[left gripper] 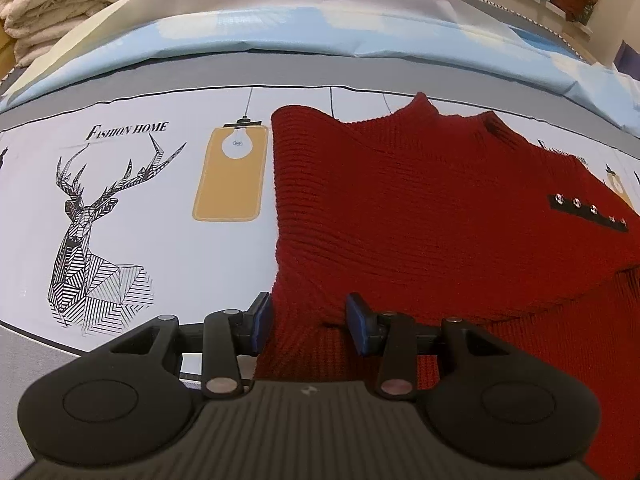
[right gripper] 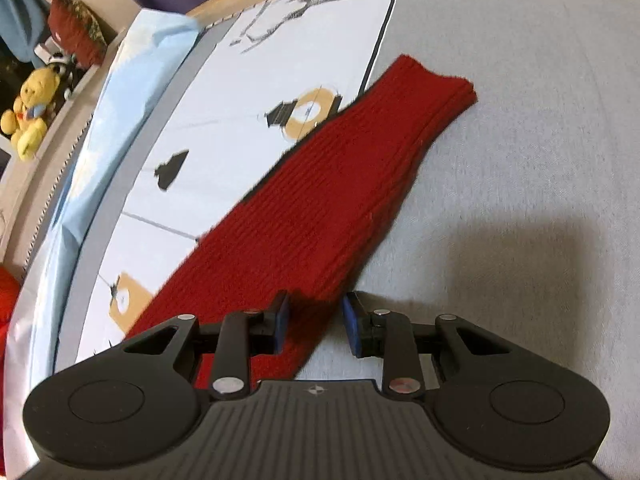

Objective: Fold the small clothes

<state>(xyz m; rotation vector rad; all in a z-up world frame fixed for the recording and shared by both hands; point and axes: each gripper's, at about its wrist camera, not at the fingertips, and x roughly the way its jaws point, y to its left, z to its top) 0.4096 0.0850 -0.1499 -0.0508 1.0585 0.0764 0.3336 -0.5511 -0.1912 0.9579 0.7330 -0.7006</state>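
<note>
A small red knit sweater lies flat on the printed bedsheet, neck towards the far side, with a black strip of shiny studs at its right. My left gripper is open, its blue pads on either side of the sweater's near left edge. In the right wrist view one long red sleeve stretches away diagonally, its cuff on grey fabric. My right gripper is open, its pads astride the sleeve's near end.
The sheet carries a deer print and a yellow lamp print. A light blue cloth lies beyond it. Folded cream blankets sit at the far left. A yellow plush toy sits on a shelf beside the bed.
</note>
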